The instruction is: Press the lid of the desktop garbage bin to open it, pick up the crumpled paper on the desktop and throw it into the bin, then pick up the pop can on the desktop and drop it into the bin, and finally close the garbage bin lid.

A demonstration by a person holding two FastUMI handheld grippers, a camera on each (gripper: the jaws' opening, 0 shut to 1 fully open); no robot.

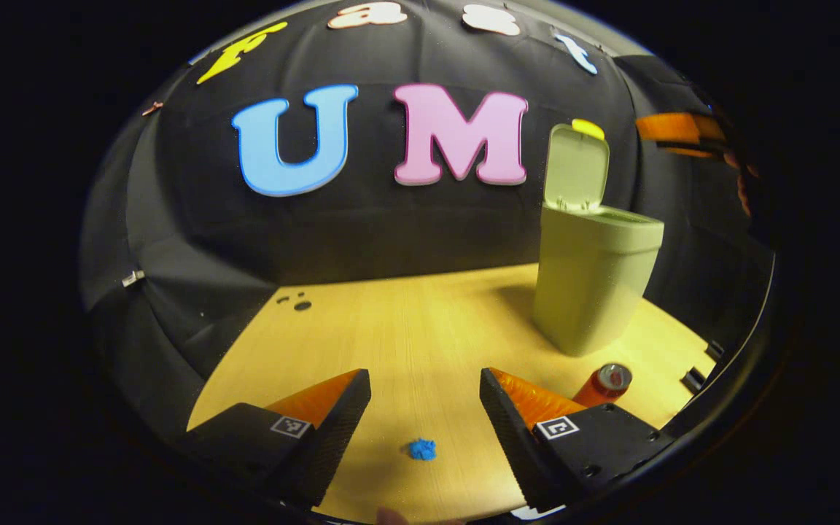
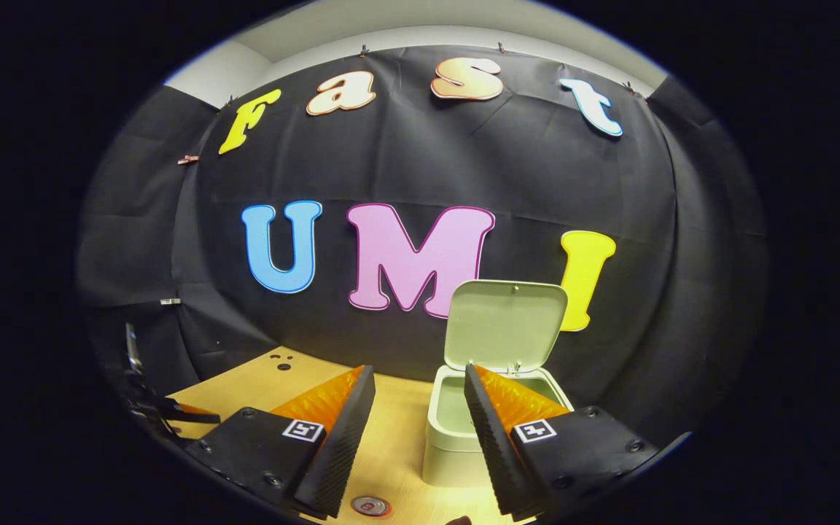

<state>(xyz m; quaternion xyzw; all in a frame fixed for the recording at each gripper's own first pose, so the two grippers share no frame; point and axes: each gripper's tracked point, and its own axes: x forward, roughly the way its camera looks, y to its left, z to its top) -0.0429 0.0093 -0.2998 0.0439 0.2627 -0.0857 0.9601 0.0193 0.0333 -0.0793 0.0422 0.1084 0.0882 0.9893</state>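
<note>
On the wooden desktop, toward its right side, stands the green bin, lid swung up. Orange pop can upright just in front of the bin. Blue crumpled paper lies nearer, between the left gripper's spread, empty fingers. Right gripper spread too, holding nothing, above the bin's mouth.
</note>
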